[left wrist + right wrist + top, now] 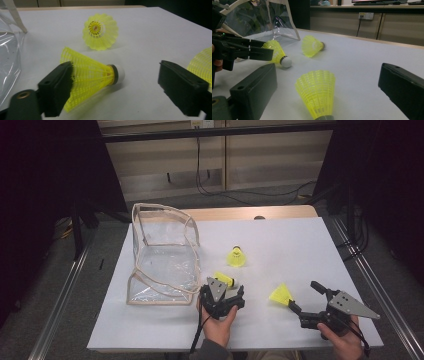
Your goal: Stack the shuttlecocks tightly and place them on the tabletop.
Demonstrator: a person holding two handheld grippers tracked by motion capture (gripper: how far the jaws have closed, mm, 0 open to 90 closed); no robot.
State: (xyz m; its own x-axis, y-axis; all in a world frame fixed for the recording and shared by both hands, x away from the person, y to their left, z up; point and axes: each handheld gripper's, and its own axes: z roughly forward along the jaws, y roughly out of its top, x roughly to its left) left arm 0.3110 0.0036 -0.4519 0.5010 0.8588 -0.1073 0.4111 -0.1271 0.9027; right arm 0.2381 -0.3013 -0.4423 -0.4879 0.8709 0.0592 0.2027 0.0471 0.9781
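Nothing bagged yet: all three shuttlecocks lie outside the clear bag point(162, 255) at ten o'clock. Left gripper point(223, 290) unclenched around one shuttlecock point(92, 76); right gripper point(305, 296) released around another point(318, 92).

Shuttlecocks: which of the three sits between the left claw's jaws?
The middle shuttlecock, lying on its side with its white cork tip away from the clear bag. The left claw brackets it; the far shuttlecock and the right-hand shuttlecock lie outside.
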